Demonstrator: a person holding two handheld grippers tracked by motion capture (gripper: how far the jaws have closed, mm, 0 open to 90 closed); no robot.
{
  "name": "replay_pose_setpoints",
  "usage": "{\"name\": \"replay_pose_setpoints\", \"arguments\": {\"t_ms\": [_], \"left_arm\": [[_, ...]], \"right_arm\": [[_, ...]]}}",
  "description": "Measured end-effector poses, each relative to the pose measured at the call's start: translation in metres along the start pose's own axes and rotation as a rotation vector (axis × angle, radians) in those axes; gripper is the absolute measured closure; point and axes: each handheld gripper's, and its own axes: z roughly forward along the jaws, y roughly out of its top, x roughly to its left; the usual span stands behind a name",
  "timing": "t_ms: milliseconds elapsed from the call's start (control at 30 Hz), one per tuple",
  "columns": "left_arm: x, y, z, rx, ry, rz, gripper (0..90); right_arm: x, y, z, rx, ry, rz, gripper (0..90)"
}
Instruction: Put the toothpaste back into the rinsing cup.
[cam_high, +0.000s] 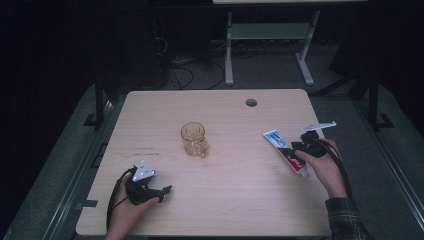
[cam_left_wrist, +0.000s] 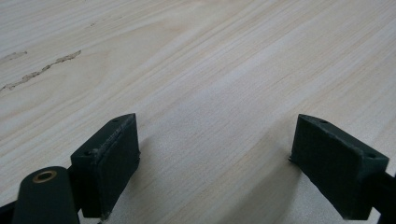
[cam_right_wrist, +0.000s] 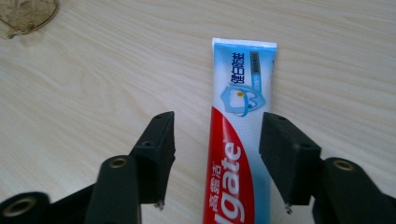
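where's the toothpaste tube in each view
High view: the toothpaste tube lies at the right of the table, under the right gripper.
Right gripper view: it runs up from the bottom edge to the upper middle, lying between the open jaws, with gaps on both sides.
Left gripper view: it's not in this picture; bare wood lies between the open jaws.
Shared landmark: the amber glass mug, mid-table from above, top left corner in the right gripper view.
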Motion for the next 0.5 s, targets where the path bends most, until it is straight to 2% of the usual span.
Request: {"name": "replay_pose_setpoints", "arguments": {"t_ms": [67, 167, 333, 400, 500], "left_arm": [[0.0, 0.0, 0.0, 0.0, 0.0, 0.0, 14.1], [0.0, 0.0, 0.0, 0.0, 0.0, 0.0, 14.0], [0.0, 0.0, 0.0, 0.0, 0.0, 0.0, 14.1], [0.0, 0.0, 0.0, 0.0, 0.0, -0.001, 14.1], [0.0, 0.0, 0.0, 0.0, 0.0, 0.0, 14.0]], "right_arm": [[-0.002, 0.005, 0.003, 0.011, -0.014, 0.003, 40.2], [-0.004, 0.009, 0.008, 0.011, -0.003, 0.018, 39.1], [-0.006, 0.017, 0.018, 0.049, -0.02, 0.013, 36.8], [-0.006, 0.019, 0.02, 0.042, -0.024, 0.01, 37.9], [-0.008, 0.025, 0.026, 0.064, -0.025, 0.012, 36.6]]}}
